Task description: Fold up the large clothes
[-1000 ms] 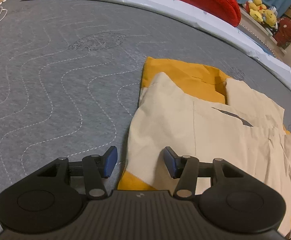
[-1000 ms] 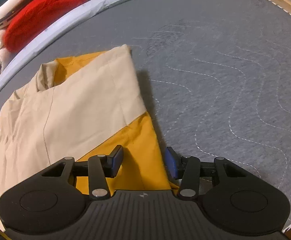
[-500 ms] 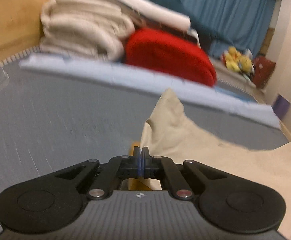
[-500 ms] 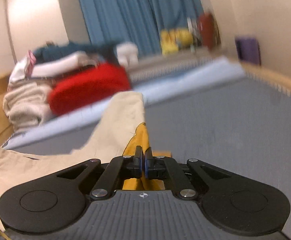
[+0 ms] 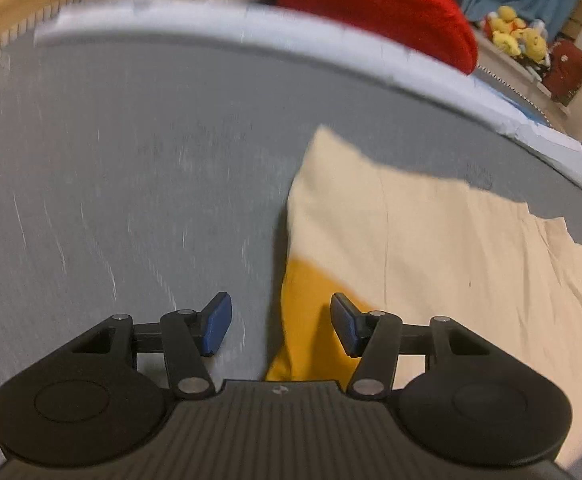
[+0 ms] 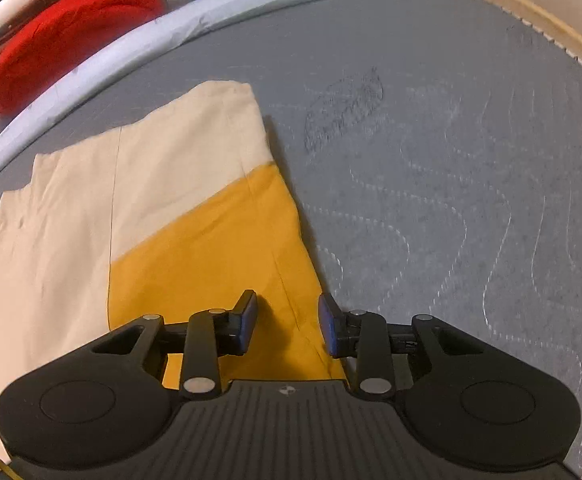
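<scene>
Lying flat on mattress, folded garment runs left-right; both hand-held grippers released.

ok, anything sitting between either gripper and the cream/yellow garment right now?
Nothing visible. The left gripper is open over the garment's yellow corner at its left edge. The right gripper is open over the garment's yellow right edge. Only the bare grey mattress lies beside the cloth.
</scene>
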Tool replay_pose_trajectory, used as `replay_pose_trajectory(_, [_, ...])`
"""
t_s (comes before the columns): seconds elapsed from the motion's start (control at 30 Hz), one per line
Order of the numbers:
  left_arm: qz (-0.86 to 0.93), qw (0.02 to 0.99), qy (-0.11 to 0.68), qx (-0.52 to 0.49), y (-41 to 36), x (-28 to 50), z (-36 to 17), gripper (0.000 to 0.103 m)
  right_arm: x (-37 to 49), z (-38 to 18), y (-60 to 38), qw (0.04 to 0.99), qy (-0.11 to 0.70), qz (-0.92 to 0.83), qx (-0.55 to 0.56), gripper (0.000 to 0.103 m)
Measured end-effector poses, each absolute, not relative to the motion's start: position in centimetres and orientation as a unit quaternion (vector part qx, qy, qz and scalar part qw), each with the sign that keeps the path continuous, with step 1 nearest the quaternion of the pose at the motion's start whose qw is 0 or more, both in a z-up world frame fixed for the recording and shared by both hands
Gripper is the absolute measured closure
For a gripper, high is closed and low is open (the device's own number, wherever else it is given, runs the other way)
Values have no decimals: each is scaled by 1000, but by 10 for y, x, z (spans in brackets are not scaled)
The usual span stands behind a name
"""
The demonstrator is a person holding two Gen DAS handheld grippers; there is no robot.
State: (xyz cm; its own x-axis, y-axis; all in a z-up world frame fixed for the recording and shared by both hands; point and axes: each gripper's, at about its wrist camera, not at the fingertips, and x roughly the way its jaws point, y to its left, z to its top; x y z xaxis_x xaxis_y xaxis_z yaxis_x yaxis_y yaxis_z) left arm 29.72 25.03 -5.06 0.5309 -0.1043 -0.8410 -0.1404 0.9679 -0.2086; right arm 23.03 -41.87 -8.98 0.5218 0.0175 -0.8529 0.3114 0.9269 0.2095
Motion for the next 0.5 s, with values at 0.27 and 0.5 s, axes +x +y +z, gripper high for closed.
replay_pose_trajectory(0.27, [-12, 857, 494, -146, 253, 294, -64, 103, 223, -85, -420, 850, 483, -76, 196, 99])
replay_pose_trajectory(0.5, [4, 913, 379, -152, 250, 289, -28, 103, 201, -34, -418, 922, 329, -89, 187, 103])
